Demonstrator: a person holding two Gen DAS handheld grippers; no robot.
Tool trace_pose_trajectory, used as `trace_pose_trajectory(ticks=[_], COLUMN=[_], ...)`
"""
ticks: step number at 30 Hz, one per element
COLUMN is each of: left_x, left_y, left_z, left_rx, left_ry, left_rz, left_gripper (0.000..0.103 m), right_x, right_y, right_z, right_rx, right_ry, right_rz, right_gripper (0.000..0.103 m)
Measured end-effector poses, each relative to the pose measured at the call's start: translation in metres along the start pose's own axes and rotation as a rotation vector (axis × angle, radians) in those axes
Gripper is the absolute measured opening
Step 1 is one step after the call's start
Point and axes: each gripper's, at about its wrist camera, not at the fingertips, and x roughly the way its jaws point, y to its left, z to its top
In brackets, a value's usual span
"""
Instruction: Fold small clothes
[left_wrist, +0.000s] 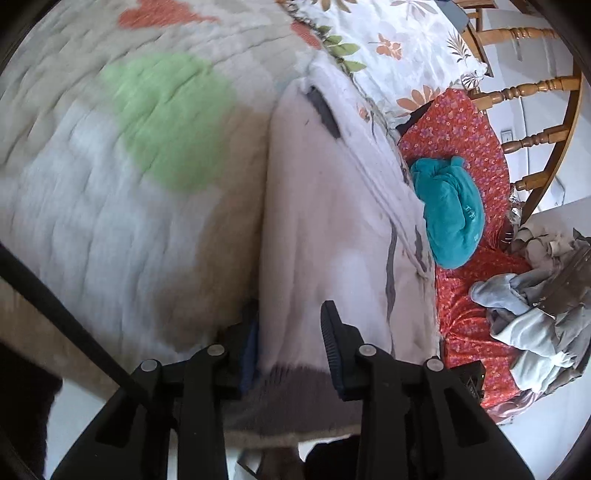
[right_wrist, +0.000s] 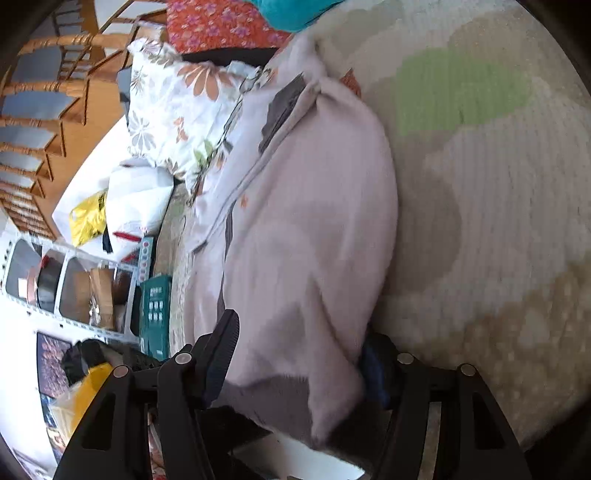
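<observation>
pale garment (left_wrist: 325, 229) on quilt (left_wrist: 110, 184), hem between both jaws; grip unclear.

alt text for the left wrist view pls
The left gripper has a pale pink garment with a grey band between its fingers, over a quilt with a green patch. To the right, a teal cloth lies on red floral fabric beside grey clothes and a wooden chair.

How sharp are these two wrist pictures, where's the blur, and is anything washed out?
Left wrist view: the quilt with its green patch is smeared by motion, while the teal garment stays fairly sharp. Right wrist view: the pale garment is soft and streaked, the white floor at lower left is blown out, and fisheye bending curves the wooden chair.
</observation>
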Motion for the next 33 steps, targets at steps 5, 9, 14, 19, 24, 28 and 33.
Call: trace_pose_trajectory(ticks=[5,9,14,19,24,28,33], left_x=[0.002,0.004,0.008,0.000,-0.042,-0.078,-0.103], left_y=[-0.004,-0.015,-0.024,-0.024,-0.032,-0.047,-0.073], left_z=[-0.027,-0.040,-0.051,-0.049,-0.042,-0.062,-0.102], left_rx=[0.033,0.097,0.171,0.187,0.179,0.222,0.371], left_ry=[0.020,0.017,-0.005,-0.038,-0.159,-0.184,-0.185], left_rz=[0.041,0.081,0.165,0.278,0.247,0.206,0.188], left_gripper=[0.032,0.047,0.048,0.008,0.006,0.006,0.006], right_x=[0.009,0.012,0.009,0.011,0.018,-0.011,-0.049], right_y=[0.005,0.012,0.013,0.012,0.018,0.032,0.035], right_z=[-0.019,-0.031,-0.044,-0.051,-0.063,-0.066,-0.092], right_rx=[-0.027,-0.068,-0.085,-0.096,-0.138,-0.185,-0.260], right_ry=[0.054,0.066,0.065,0.089,0.134,0.085,0.136], right_rz=[0.011,-0.016,-0.051,-0.082,-0.114,-0.037,-0.013], right_gripper=[0.067,0.066,0.066,0.043,0.009,0.007,0.007])
